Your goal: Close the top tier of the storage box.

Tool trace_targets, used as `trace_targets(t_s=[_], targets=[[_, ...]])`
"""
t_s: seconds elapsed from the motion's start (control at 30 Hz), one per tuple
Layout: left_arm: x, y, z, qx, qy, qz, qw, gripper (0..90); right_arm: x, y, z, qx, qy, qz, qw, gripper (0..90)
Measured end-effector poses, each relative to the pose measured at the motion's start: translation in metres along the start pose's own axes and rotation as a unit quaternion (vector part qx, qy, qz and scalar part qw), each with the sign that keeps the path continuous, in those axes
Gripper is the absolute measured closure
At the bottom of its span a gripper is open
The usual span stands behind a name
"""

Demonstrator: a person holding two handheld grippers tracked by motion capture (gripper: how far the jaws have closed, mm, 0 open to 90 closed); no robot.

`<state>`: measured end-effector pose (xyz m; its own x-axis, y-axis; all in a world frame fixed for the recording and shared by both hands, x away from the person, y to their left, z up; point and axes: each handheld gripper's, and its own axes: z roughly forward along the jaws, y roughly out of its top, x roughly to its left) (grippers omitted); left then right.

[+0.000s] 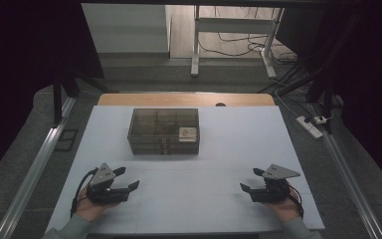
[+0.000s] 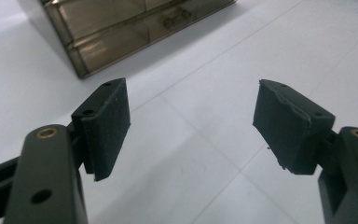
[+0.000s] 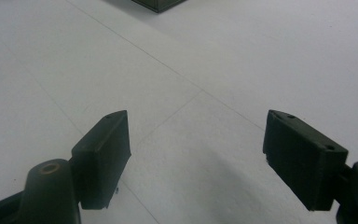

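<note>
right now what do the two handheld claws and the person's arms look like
The left black two-jaw claw and the right black two-jaw claw are matte black, each topped by a grey three-cornered plate. A black cable trails from each. The flat rectangular black pads have a finely ribbed face and sit on arms with brass-coloured pivot bushings. The person's grey-green sleeves reach to the wrists.

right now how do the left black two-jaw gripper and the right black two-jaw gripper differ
The left black two-jaw gripper sits at the table's near left, jaws pointing right toward the middle; the right black two-jaw gripper sits near right, jaws pointing left. The left gripper view takes in the smoky clear plastic drawer box at close range; the right gripper view catches just a corner of it. Both stand open over the white table, holding nothing, each topped by a grey three-cornered plate.
</note>
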<state>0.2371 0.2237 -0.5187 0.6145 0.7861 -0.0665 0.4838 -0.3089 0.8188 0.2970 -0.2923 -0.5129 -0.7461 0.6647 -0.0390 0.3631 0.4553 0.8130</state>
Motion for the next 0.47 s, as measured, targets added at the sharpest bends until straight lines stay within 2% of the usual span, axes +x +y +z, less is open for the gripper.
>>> trace_targets(t_s=[0.17, 0.47], targets=[[0.0045, -0.0038, -0.0039, -0.001, 0.0, -0.011, 0.9999, 25.5, 0.0, 0.0, -0.0002, -0.001, 0.0, -0.001, 1.0, 23.0], [0.0033, -0.004, -0.0025, 0.003, -0.002, -0.006, 1.0, 23.8, 0.0005, 0.0, -0.0001, -0.005, -0.001, -0.003, 1.0, 22.9]])
